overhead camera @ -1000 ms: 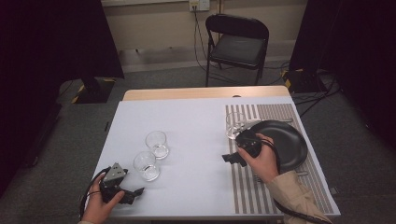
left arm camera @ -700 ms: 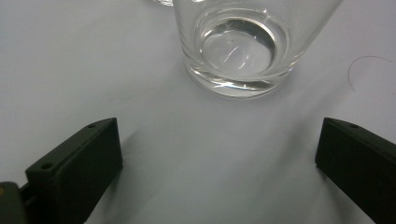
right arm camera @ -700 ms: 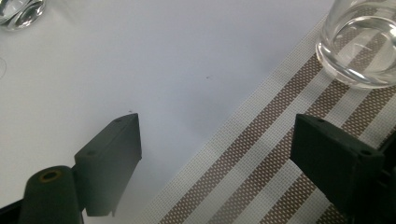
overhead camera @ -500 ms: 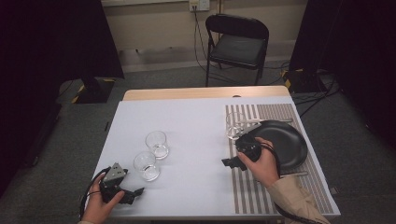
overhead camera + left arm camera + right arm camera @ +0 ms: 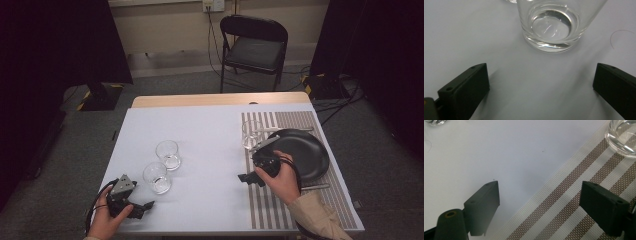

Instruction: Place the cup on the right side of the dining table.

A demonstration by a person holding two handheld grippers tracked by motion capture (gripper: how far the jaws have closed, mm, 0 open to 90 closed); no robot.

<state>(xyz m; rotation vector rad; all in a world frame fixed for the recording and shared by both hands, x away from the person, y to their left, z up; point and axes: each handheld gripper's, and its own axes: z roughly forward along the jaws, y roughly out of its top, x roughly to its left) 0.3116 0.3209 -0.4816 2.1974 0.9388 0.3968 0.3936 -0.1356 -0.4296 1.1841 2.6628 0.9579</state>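
The table (image 5: 210, 125) has a pale cover, and a striped placemat (image 5: 280, 210) lies on the right part of it. Three clear glasses stand on the table, all upright and empty. One glass (image 5: 250, 134) stands on the placemat, just beside the left edge of a black plate (image 5: 310, 155) that also lies on the placemat. The other two glasses stand well to the left of the placemat, close together. The near glass (image 5: 157, 177) is the one closest to the person, and the far glass (image 5: 168, 154) stands just behind it. The left gripper (image 5: 142, 206) sits low, held in the person's left hand (image 5: 107, 220), much farther from the placemat than those two glasses. Its jaws are spread wide with nothing between them. In the left gripper view, the near glass (image 5: 554, 25) stands just ahead of the wide gap, not touching either jaw. The right gripper (image 5: 246, 177) hangs over the left edge of the placemat, in the person's right hand (image 5: 282, 177). Its jaws are spread wide too and hold nothing. In the right gripper view, one jaw is over the pale cover and the other is over the placemat (image 5: 574, 207). A metal piece of cutlery (image 5: 315, 187) lies on the placemat, just on the person's side of the plate.
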